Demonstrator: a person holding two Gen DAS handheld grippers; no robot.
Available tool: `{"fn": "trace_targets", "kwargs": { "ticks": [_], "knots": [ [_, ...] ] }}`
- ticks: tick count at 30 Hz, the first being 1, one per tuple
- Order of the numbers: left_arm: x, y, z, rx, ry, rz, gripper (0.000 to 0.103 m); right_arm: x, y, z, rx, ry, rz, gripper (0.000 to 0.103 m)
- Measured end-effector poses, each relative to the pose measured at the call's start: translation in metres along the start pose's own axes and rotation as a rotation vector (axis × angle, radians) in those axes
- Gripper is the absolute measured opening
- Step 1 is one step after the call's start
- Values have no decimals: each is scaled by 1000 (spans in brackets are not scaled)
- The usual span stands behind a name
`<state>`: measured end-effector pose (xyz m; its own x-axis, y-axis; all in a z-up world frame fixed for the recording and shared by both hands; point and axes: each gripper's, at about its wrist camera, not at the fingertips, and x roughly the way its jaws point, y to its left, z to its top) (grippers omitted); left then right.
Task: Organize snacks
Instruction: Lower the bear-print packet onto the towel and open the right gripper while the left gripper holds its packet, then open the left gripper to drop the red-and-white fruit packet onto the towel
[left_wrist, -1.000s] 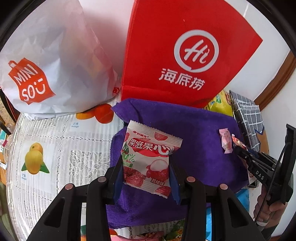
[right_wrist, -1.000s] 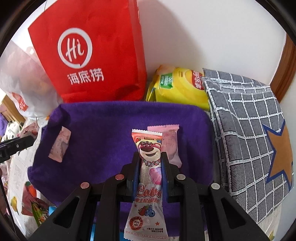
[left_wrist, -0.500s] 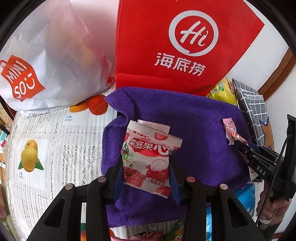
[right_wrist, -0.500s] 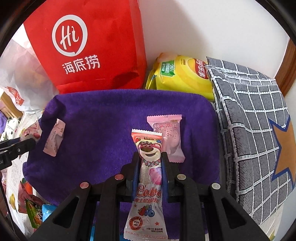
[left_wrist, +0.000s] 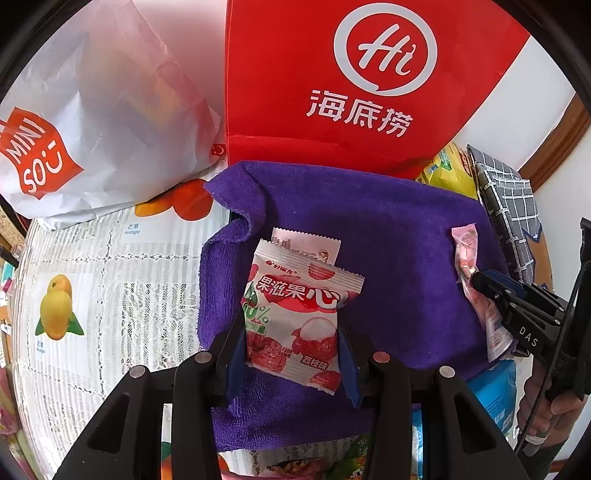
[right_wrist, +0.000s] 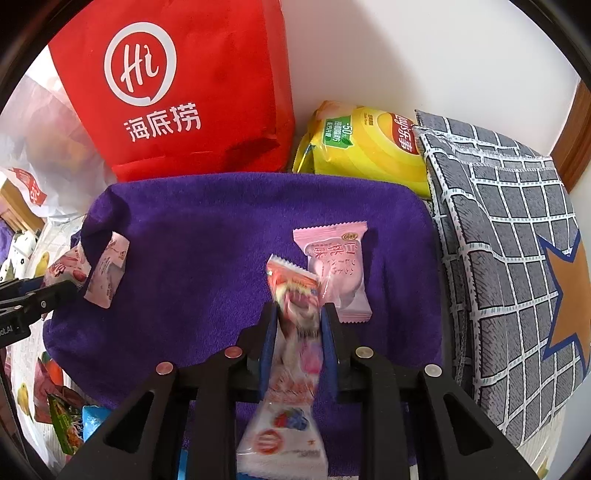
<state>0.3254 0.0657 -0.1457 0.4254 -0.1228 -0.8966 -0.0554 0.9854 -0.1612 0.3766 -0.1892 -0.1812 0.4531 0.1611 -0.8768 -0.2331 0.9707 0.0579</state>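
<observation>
The left claw (left_wrist: 291, 332) is gripping a white lychee snack packet (left_wrist: 295, 314) printed with red fruit and Chinese lettering, its blue-padded fingers pressing both side edges. The packet is hanging flat between them above the near left part of the purple towel (left_wrist: 388, 240), partly covering a small pink-and-white sachet (left_wrist: 306, 243) lying just behind it on the towel.

The right claw (right_wrist: 297, 328) is pinching a long, narrow wrapper (right_wrist: 291, 354) in red, pink and white; its top is sticking out past the fingertips and its tail is trailing back between the claw's arms. This wrapper's print is showing up blurred, so the design is hard to make out. Just beside its tip, a pink wrapped candy (right_wrist: 338, 269) is lying on the towel.

A red bag (right_wrist: 177, 92) is standing behind the towel, with a yellow chip bag (right_wrist: 369, 144) to its right and a grey checked cloth (right_wrist: 506, 258) along the right side. The desk (left_wrist: 110, 295) is wearing a fruit-print cover.
</observation>
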Motion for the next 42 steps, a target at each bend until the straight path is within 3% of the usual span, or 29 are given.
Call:
{"fn": "trace_targets", "kwargs": {
  "ticks": [11,34,37,42],
  "knots": [
    [4,-3,-2,14,13,-9,41,-18,-2,2,11,-36,15,33],
    [11,-9,-7,40,41,6,44,-42,0,1,18,-89,6,34],
    [11,-11,-6,40,55,-4,51,-46,1,1,19,-96,3,34],
    [-5,-18,-7,64,14,-23,60,-62,4,1,26,-123,-1,34]
  ]
}}
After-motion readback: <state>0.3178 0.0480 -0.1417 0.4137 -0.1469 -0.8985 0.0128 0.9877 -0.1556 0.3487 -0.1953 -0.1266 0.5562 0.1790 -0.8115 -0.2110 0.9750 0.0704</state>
